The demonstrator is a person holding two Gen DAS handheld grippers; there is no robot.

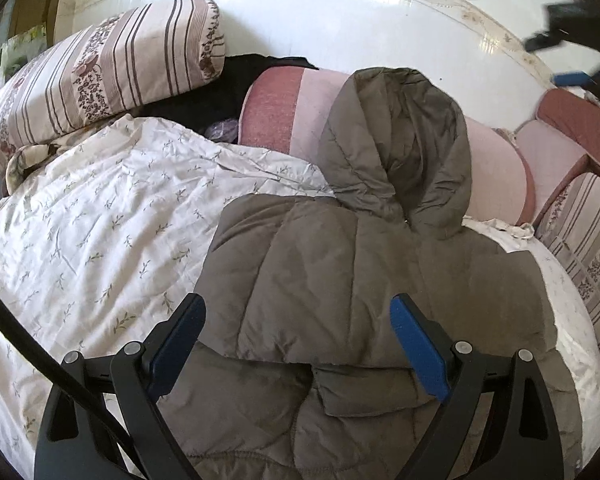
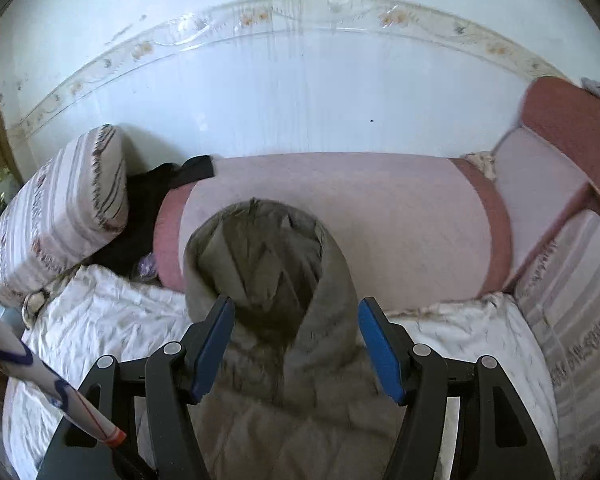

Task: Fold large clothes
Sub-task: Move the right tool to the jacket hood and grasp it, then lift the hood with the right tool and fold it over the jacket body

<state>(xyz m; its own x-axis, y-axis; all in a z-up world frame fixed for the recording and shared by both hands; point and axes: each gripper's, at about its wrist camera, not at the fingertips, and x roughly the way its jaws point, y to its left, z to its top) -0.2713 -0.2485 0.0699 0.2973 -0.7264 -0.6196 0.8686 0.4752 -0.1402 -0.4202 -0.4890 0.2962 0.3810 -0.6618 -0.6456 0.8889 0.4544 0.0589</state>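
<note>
Jacket (image 1: 340, 280) beneath both parted tools

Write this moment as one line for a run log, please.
jacket: partly folded on quilt | hood: against bolster | left gripper: open, empty | right gripper: open, empty

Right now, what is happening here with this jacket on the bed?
A person is folding a grey-brown hooded puffer jacket on a bed covered by a white floral quilt, using two hand-held grippers. The jacket's sides appear already folded in, and its hood leans on a pink bolster by the wall. The left gripper hovers open over the jacket's body, and the right gripper is open above the hood. Neither holds any cloth.
</note>
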